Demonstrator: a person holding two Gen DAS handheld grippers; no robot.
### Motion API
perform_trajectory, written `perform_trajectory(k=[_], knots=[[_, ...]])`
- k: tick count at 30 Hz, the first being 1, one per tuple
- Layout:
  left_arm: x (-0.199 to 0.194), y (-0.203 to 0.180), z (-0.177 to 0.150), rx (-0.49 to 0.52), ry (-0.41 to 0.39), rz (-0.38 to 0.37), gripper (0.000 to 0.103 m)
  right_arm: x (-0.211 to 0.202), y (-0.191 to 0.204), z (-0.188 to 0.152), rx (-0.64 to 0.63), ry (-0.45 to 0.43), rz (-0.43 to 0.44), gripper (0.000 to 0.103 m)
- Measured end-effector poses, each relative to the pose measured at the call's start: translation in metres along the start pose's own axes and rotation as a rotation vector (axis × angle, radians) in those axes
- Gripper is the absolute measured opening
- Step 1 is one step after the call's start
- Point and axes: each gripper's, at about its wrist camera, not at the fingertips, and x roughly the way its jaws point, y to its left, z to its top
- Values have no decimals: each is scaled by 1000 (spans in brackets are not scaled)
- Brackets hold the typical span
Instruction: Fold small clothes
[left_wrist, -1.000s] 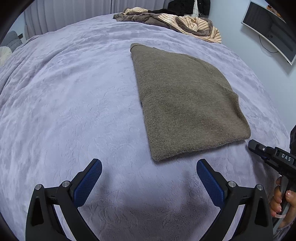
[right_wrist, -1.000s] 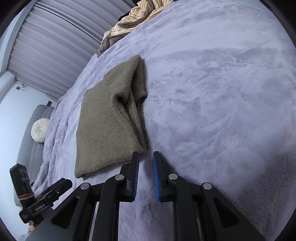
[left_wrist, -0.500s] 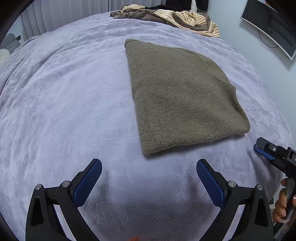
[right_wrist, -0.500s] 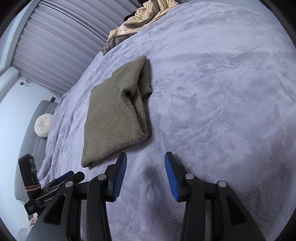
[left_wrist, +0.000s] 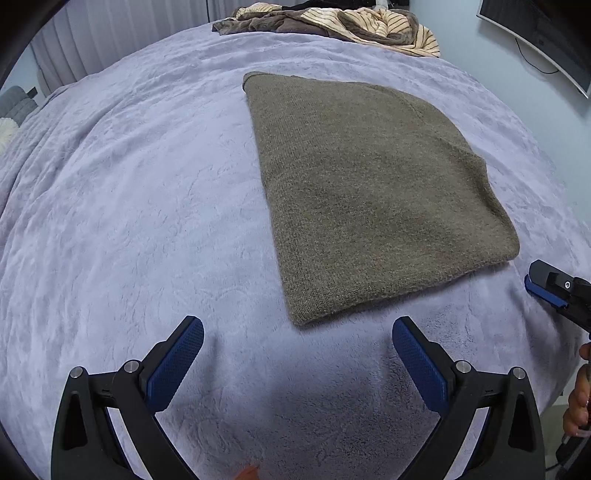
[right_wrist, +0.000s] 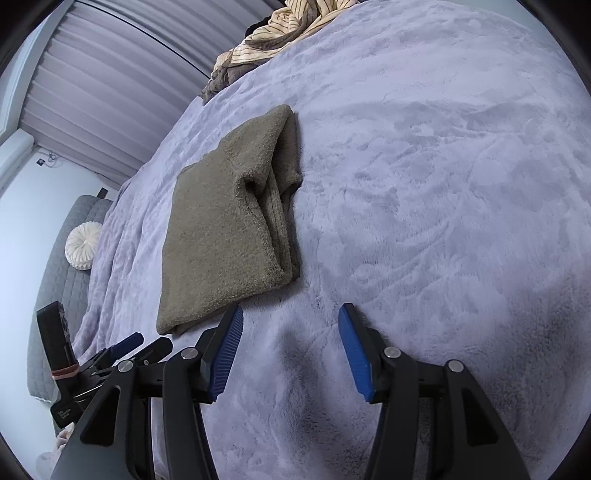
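The folded sweater is lying on the bed toward its right edge, long axis running away from both grippers, nearest corner just ahead of the left gripper, right gripper flanking it, both jaws gaping, empty.

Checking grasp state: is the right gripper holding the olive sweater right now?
No. The right gripper is open with only blanket between its pads, and the folded olive sweater lies free just ahead of it.
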Motion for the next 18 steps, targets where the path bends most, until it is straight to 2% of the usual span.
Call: perform_trajectory(k=[4,6,11,15,18], knots=[[7,2,7,10,15,24,102,-1,2,9,-8,-6,-12,58],[11,2,10,13,48,0,102,-1,2,16,-10,-11,-16,58],[12,4,23,15,51,-33,102,-2,1,35,-12,-30,-28,58],[10,10,42,20,20,-83,102,2,0,53,-20,-34,-32,58],[6,25,59,-42,-17,-149,102,7,0,65,-27,-25,-33,58]])
